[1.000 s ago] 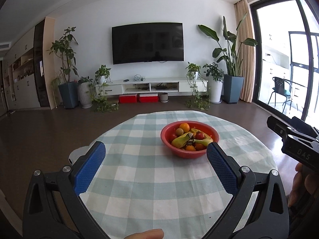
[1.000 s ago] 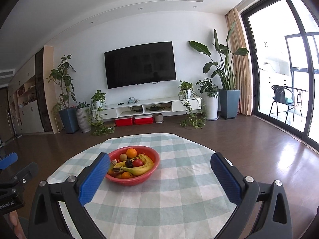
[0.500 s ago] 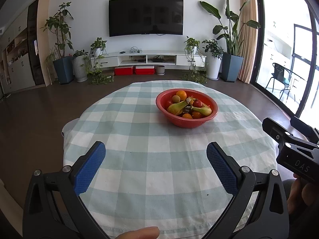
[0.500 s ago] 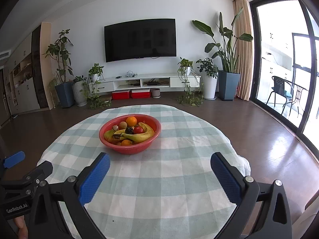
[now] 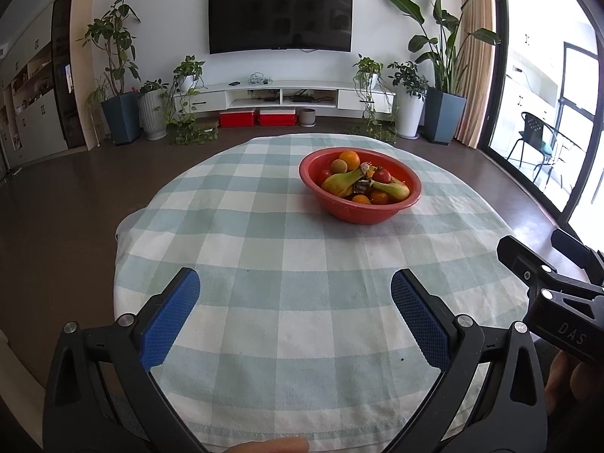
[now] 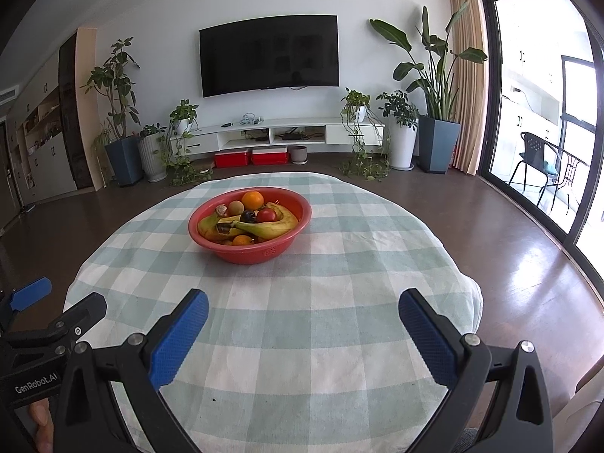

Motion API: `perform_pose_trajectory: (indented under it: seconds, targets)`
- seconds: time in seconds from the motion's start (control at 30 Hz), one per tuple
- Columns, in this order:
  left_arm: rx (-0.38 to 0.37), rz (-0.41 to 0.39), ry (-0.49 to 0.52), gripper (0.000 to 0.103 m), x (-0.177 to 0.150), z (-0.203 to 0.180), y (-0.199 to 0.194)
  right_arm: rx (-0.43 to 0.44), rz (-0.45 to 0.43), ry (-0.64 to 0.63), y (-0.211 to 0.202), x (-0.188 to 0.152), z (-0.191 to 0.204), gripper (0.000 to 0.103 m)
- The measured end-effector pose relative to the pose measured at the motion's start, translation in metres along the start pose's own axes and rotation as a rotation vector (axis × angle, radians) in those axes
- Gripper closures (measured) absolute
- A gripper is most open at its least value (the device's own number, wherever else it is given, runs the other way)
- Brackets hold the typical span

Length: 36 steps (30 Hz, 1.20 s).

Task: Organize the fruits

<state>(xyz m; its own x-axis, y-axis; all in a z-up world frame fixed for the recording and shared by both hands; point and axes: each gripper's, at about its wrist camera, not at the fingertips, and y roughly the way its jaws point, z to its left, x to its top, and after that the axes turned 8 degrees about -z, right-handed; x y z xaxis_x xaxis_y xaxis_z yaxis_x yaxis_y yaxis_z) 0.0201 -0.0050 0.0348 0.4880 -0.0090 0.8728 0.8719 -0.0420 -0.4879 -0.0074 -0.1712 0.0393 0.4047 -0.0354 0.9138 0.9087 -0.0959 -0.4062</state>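
The fruits lie heaped together in a red bowl that stands on the far half of a round table under a green-and-white checked cloth. In the right wrist view the bowl sits left of centre; in the left wrist view it sits right of centre, so it lies roughly between the two tools and well ahead of both.

Inside the bowl: an orange at the back, a brownish round fruit just beside it, a dark plum-like fruit touching a red tomato-like one, a bunch of bananas curving across the middle, and a smaller orange fruit at the near rim. The left wrist view shows two stubby yellow-green banana ends pointing outward. No fruit lies on the cloth, and no second container is in view.

The left gripper and the right gripper both hover above the near edge of the table, jaws spread wide and empty, well apart from the bowl. Each shows at the edge of the other's view.

All fruit in one bowl fits either a gathered, finished pile or a mixed heap waiting to be sorted out; the pictures do not settle which. Any further reach into the bowl would call for care with the round pieces, likely to roll, and the bananas locking the pile together
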Motion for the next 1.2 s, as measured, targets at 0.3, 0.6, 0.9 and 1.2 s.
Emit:
perform_pose_trajectory:
  seconds: [0.3,0.6,0.9,1.2]
  targets:
    - [-0.003,0.005,0.011,0.0,-0.003,-0.003,0.002,0.0,0.008,0.004,0.001,-0.001,-0.001,0.0]
    - [-0.006,0.008,0.011,0.0,-0.006,-0.004,0.003,0.001,0.018,0.002,0.002,-0.006,-0.001,0.0]
    - [0.001,0.008,0.014,0.0,-0.008,-0.004,0.003,0.005,0.032,0.0,0.002,-0.011,0.001,0.0]
    - [-0.005,0.009,0.014,0.0,-0.008,-0.004,0.003,0.006,0.037,-0.001,0.002,-0.009,0.002,0.0]
